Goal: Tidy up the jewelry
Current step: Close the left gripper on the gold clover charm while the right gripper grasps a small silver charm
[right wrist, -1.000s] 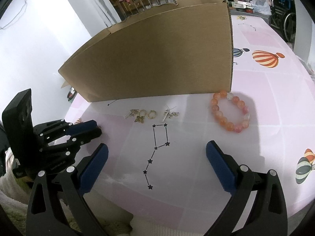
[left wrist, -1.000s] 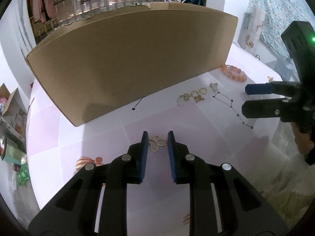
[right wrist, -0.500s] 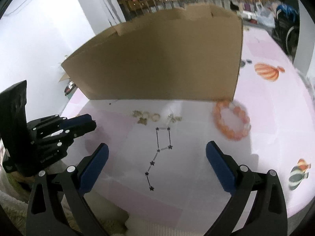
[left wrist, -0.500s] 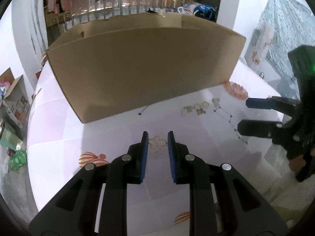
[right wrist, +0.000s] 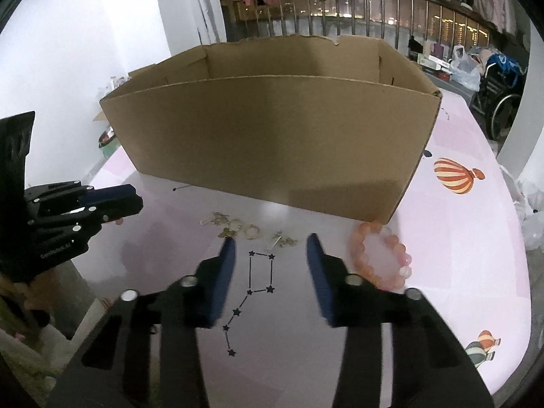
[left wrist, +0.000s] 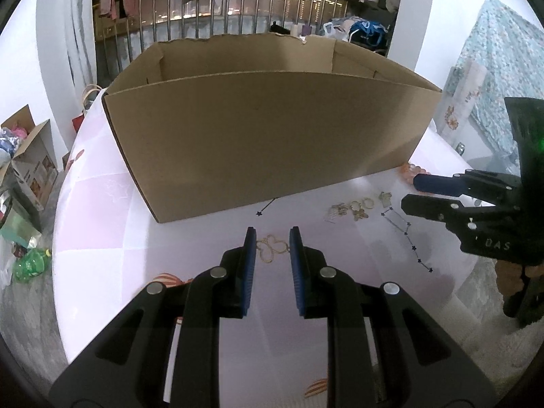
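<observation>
A gold butterfly-shaped piece (left wrist: 272, 248) sits between the blue pads of my left gripper (left wrist: 272, 238), which is shut on it and holds it above the pink table. My right gripper (right wrist: 270, 255) is open over small gold and silver pieces (right wrist: 251, 229). A pink bead bracelet (right wrist: 380, 255) lies just right of it. The same small pieces (left wrist: 357, 207) show in the left wrist view, near the right gripper (left wrist: 438, 193). The open cardboard box (left wrist: 265, 136) stands behind; its floor is hidden.
The table (right wrist: 459, 255) has a pink cloth with printed balloons (right wrist: 455, 180) and star lines (right wrist: 251, 292). Its edges drop off at the left and front. Bags and boxes (left wrist: 27, 176) sit on the floor at the left. A railing (left wrist: 238, 10) runs behind.
Both grippers have risen, so the box's open top now shows. My left gripper still holds the gold piece. My right gripper's fingers have closed partway and moved forward over the small pieces.
</observation>
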A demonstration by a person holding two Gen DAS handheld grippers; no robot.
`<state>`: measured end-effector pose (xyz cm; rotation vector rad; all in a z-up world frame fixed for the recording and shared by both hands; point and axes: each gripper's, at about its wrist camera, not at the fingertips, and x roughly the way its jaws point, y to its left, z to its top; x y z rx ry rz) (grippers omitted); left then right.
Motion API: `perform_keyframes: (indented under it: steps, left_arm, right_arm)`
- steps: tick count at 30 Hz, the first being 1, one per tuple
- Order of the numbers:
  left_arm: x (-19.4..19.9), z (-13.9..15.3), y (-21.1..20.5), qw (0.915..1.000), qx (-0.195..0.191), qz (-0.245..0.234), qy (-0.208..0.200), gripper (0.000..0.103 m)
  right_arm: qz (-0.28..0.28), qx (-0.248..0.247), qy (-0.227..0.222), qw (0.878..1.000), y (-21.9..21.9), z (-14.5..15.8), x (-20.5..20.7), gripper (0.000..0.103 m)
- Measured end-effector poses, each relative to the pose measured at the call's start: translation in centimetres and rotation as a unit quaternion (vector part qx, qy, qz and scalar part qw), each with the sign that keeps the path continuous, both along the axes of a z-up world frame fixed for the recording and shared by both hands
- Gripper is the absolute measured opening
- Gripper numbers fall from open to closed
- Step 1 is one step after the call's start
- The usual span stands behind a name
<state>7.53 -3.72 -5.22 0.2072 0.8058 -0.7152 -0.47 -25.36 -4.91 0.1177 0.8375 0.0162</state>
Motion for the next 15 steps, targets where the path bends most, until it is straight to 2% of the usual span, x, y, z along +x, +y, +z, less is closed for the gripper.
perform_keyframes:
  steps: [2,7,11,15]
  left_arm:
    - [0.0,-0.2,-0.1,1.0,0.003,0.0,0.0,0.018]
    - [0.2,-0.5,-0.4,1.0,0.007,0.0,0.0,0.018]
    - [0.3,-0.6,-0.4,1.0,0.007,0.003,0.001,0.018]
    - [0.6,-0.7,-0.3,0.9999,0.007,0.006,0.005,0.018]
  right_arm:
    - [0.004,0.01,0.005,1.0,0.3,-0.2,0.5,0.025]
    - [0.007,0.022,0.012,1.0,0.6,-0.4,1.1,0.021]
    - [0.002,0.01,0.026,1.0,0.9,-1.1,1.7,0.012]
    - [-0.004,-0.006,0.032,0.999,1.0,-1.5,2.2,0.01]
